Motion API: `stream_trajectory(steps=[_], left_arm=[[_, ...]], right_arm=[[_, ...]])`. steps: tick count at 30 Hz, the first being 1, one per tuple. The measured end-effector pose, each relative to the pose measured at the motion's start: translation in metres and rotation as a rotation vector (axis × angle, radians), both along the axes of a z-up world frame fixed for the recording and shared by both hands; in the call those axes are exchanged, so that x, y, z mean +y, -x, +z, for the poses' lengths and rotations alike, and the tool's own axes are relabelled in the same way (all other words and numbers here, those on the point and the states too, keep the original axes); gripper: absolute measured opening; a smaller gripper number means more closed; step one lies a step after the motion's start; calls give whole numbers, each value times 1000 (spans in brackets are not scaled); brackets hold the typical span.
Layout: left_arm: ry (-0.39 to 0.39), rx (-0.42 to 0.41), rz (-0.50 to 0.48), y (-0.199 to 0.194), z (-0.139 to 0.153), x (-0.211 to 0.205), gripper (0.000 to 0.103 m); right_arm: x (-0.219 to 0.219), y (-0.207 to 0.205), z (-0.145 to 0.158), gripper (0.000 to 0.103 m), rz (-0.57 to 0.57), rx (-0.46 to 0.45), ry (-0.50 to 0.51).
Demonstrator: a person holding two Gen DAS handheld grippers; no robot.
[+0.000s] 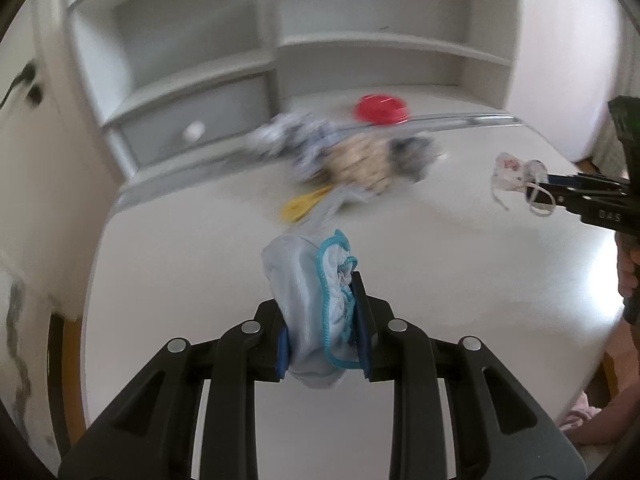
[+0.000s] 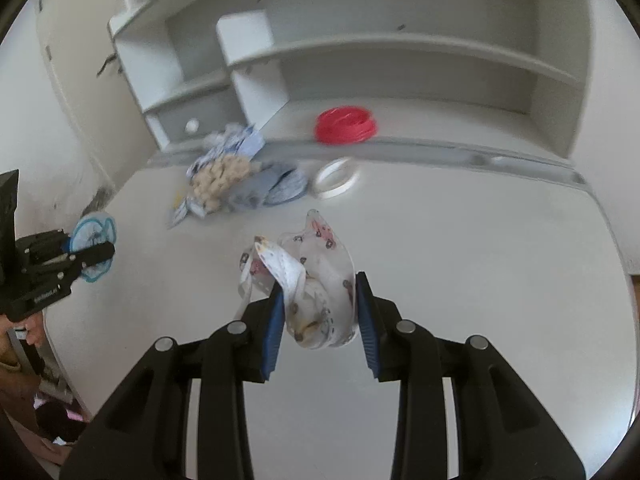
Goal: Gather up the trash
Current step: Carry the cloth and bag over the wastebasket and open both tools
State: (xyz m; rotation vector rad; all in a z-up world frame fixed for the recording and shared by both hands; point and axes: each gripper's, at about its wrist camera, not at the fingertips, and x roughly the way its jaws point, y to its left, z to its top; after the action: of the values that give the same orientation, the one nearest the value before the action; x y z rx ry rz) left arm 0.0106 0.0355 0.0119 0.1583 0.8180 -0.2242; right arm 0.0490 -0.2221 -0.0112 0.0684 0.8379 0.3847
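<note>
My left gripper (image 1: 320, 300) is shut on a light blue cloth with a turquoise hem (image 1: 312, 292), held above the white desk (image 1: 440, 264). It also shows in the right wrist view (image 2: 94, 256) at the far left with the blue cloth (image 2: 90, 232). My right gripper (image 2: 320, 300) is shut on a crumpled white printed piece with little red and brown figures (image 2: 316, 280). It also shows in the left wrist view (image 1: 548, 196) at the right, holding that white piece (image 1: 512, 172). A heap of blue and beige fabric scraps (image 2: 236, 176) lies at the desk's back left.
A red coil (image 2: 346, 124) lies on the lower shelf of the white hutch (image 2: 360, 52). A white tape ring (image 2: 336, 178) lies by the heap. A yellow item (image 1: 304, 206) lies in front of the heap. A drawer with a white knob (image 2: 192, 125) is at the left.
</note>
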Motion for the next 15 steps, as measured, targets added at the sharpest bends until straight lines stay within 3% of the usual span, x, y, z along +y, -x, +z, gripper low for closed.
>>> stream_trajectory(steps=[5, 8, 11, 15], left_arm=[[12, -62, -228, 3, 31, -83, 25], [20, -91, -424, 12, 47, -157, 25], [41, -70, -665, 38, 52, -241, 25], [54, 27, -998, 96, 36, -352, 25]], right_arm=[[-69, 43, 32, 34, -151, -96, -43], [-128, 84, 50, 34, -294, -151, -54], [-195, 129, 58, 34, -469, -177, -31], [-282, 193, 41, 34, -672, -130, -109]])
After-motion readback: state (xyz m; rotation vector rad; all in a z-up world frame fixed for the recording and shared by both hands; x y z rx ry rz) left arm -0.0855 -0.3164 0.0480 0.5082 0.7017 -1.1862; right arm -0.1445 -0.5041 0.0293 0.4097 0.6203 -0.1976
